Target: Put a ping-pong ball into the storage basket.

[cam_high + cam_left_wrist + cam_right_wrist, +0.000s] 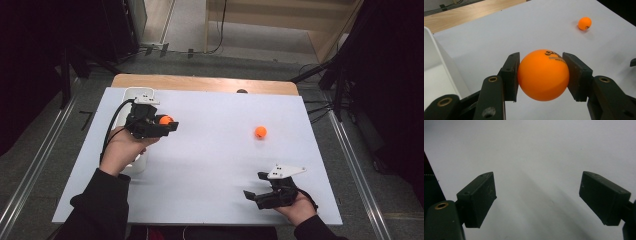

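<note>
An orange ping-pong ball (543, 75) with black print sits clamped between the two black pads of my left gripper (543, 76); from above, this gripper (167, 123) hangs over the left part of the white table with the ball (165, 120) in it. A second orange ball (260, 132) lies loose on the table right of centre, seen far off at the upper right (584, 23) in the left gripper view. My right gripper (256, 186) rests low near the table's front right edge, its jaws wide apart with nothing between them (537, 200).
A white open bin (138, 95) stands at the table's left edge under my left forearm; its wall (439, 62) rises at the left of the left gripper view. The white table top (210, 165) lies over a wooden board (200, 82). Dark stands and cables flank the table.
</note>
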The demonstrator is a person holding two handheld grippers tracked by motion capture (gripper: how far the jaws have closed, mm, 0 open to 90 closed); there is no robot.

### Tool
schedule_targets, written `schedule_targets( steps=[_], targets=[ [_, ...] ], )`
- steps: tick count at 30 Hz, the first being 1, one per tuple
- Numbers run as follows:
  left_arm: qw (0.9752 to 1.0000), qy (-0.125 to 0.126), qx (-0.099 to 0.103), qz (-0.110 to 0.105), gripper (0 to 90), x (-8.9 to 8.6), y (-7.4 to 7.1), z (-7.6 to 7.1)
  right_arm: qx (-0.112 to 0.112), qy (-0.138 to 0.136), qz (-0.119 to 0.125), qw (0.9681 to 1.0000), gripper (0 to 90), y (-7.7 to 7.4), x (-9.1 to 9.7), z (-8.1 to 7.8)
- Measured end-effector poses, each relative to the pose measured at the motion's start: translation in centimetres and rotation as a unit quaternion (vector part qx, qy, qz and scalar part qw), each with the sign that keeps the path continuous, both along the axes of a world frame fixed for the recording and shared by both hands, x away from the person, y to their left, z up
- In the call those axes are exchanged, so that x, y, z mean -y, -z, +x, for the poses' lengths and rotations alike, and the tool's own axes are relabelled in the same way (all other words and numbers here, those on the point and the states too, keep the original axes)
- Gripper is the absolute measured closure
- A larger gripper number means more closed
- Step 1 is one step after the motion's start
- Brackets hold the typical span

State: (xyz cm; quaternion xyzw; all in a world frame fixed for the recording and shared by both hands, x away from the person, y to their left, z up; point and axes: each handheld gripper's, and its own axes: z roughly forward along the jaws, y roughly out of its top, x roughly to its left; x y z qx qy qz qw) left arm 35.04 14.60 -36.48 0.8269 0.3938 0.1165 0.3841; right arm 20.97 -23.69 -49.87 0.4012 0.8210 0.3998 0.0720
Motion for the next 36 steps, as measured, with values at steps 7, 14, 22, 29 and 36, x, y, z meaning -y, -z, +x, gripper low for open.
schedule_targets(
  steps=[7,14,22,29,36],
  targets=[
    [0.9999,-0.013,0.002,-0.002,51.1,-0.6,-0.1,0.2,0.001,0.0,0.0,1.0,12.5,0.0,0.0,0.0],
    [0.9997,-0.023,0.001,-0.007,51.1,-1.3,-0.2,0.4,0.0,-0.001,-0.001,1.0,12.5,0.0,0.0,0.0],
    [0.9995,-0.03,-0.001,-0.011,51.1,-2.0,-0.2,0.7,0.003,-0.003,-0.002,1.0,12.4,0.1,0.0,0.1],
    [0.9986,-0.051,0.001,-0.014,51.1,-3.0,-0.3,1.0,0.002,-0.002,-0.003,1.0,12.5,0.1,-0.1,0.0],
    [0.9977,-0.066,0.004,-0.014,51.1,-3.8,-0.5,1.1,0.003,-0.002,-0.002,1.0,12.4,0.0,-0.1,0.0]
  ],
)
